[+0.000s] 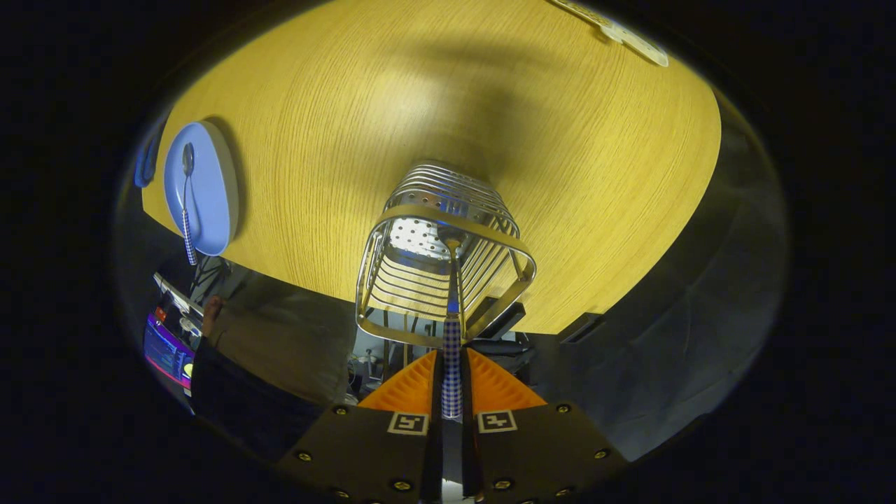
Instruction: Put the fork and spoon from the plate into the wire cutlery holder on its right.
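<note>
My gripper (451, 381) is squeezed tight on the checked handle of the fork (452, 329). I point it straight down so its far end goes inside the wire cutlery holder (441, 252), near the dotted bottom. The spoon (187, 203) lies on the blue plate (210, 210), well apart on the wooden table (560, 175). I think it goes in next.

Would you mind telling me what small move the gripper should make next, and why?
Probably open the fingers and let go. The gripper is shut on the checked handle of the fork, which hangs upright with its head already down inside the wire cutlery holder, near the perforated base. The spoon on the blue plate is not yet moved.
</note>
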The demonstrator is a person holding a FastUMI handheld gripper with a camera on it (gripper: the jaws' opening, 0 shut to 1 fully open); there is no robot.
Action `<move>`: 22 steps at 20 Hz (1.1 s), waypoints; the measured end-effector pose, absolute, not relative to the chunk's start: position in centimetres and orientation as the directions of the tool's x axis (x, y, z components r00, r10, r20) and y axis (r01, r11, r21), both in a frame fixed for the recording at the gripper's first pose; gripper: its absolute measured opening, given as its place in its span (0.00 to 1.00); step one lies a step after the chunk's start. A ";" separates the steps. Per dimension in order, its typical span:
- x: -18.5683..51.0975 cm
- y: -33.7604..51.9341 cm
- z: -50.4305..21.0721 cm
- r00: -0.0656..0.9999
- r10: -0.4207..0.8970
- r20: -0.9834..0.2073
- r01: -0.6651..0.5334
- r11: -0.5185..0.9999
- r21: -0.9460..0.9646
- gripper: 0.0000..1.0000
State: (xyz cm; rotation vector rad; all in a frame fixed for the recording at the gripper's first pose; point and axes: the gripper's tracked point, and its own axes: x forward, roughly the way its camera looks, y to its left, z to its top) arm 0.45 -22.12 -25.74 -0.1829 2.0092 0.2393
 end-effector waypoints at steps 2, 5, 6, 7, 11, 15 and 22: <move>0.8 -22.0 -25.4 -0.417 -0.016 -0.909 -0.224 0.971 0.086 0.11; 0.9 -22.0 -24.6 -0.385 -0.004 -0.923 -0.219 0.972 0.088 0.11; 0.8 -22.1 -24.2 -0.377 -0.003 -0.926 -0.221 0.971 0.087 0.11; 0.7 -22.2 -23.9 -0.371 -0.002 -0.929 -0.225 0.970 0.088 0.12; 0.6 -22.5 -23.6 -0.343 0.006 -0.939 -0.212 0.974 0.084 0.11; 1.6 -22.2 -24.3 -0.306 0.033 -0.952 -0.162 0.983 0.086 0.17; 0.3 -21.9 -21.9 -0.254 0.019 -0.967 -0.176 0.982 0.066 0.17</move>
